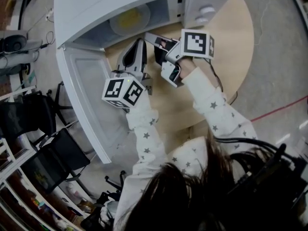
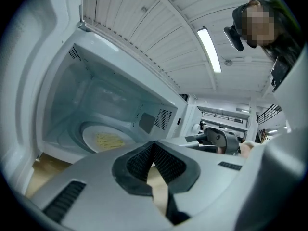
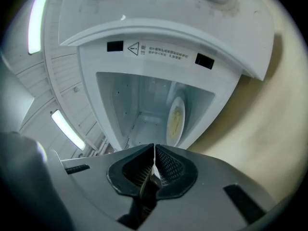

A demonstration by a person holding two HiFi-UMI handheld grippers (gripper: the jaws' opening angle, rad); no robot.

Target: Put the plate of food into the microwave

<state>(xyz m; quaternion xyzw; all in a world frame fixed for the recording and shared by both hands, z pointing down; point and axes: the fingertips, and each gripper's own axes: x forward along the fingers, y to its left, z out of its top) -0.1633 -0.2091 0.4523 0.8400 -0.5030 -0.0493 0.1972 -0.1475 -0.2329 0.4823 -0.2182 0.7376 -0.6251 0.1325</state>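
Since the microwave [image 1: 120, 4] stands with its door [image 1: 86, 95] swung wide and the plate of food [image 2: 108, 139] already lies inside on its floor, we judge the placing done, with only the door left to shut, if that counts. Our left gripper [image 2: 154, 146] and right gripper [image 3: 154, 150] hover just outside the opening, each with its jaws pressed together on nothing. In the head view the plate is only a dim yellow patch, and the food is too blurred to name.
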